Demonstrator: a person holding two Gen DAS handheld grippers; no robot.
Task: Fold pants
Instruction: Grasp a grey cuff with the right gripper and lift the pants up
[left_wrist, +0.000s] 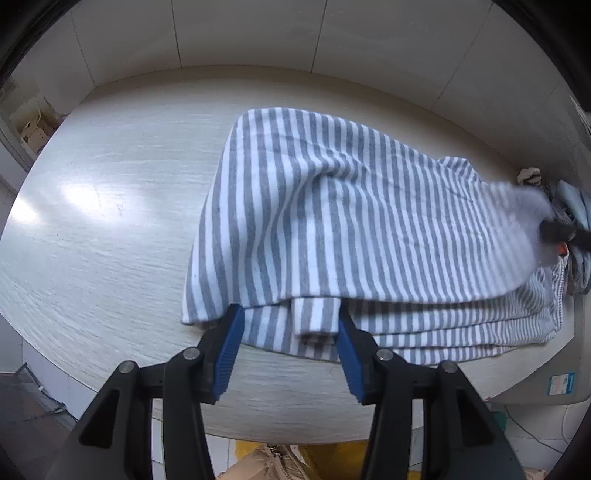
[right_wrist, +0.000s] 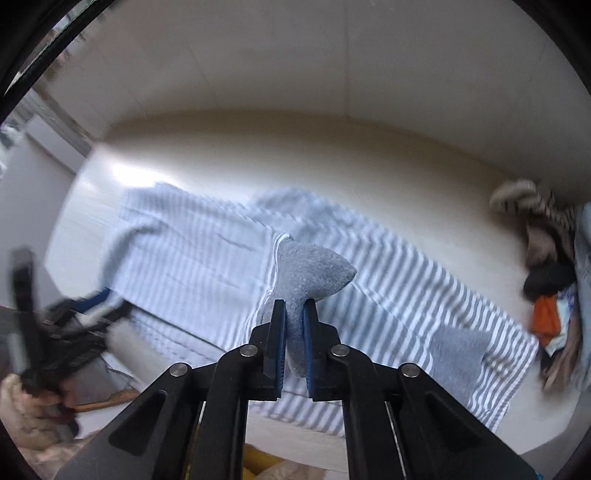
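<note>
- The table (left_wrist: 110, 221) is pale wood-grain, with a bright glare patch at its left.
- The left gripper (left_wrist: 288, 325) points steeply down at the near edge of the pants (left_wrist: 332, 206). Its blue pads (left_wrist: 231, 350) stand apart on either side of a small striped fold at the hem; they do not press it.
- The pants are grey-and-white striped, lying folded over in layers across the middle and right of the table.
- The right gripper (right_wrist: 293, 332) is clamped on a plain grey piece of the pants (right_wrist: 314, 273), which sticks up past its fingertips.
- In the right wrist view the left gripper (right_wrist: 92, 310) is a blur at the pants' left end, held by a hand (right_wrist: 55, 398).
- A pile of clothes (right_wrist: 554, 295) lies at the table's far right, just beside the pants.
</note>
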